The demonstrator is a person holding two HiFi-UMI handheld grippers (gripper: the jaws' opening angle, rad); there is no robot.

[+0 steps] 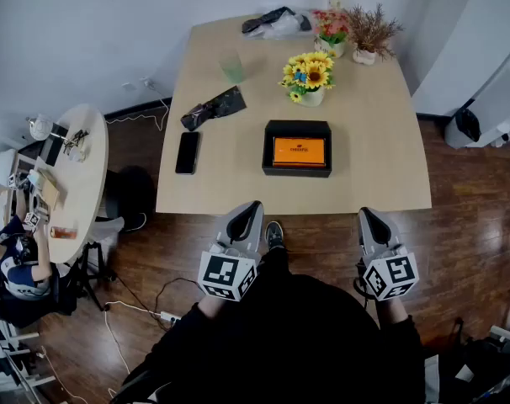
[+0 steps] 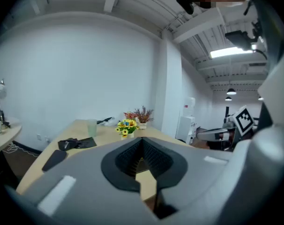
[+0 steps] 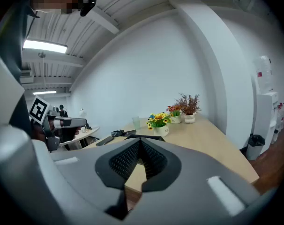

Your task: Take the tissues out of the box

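The tissue box is a black tray with an orange pack inside. It lies flat near the front middle of the beige table. Both grippers hang in front of the table's near edge, short of the box and apart from it. My left gripper is shut with nothing between its jaws, and its gripper view shows the ribbed pads meeting. My right gripper is likewise shut and empty. The jaws hide the box in the left gripper view.
A black phone and a dark pouch lie left of the box. Behind it stand a sunflower pot, a green cup, two more plants and a plastic bag. A round side table and floor cables are at left.
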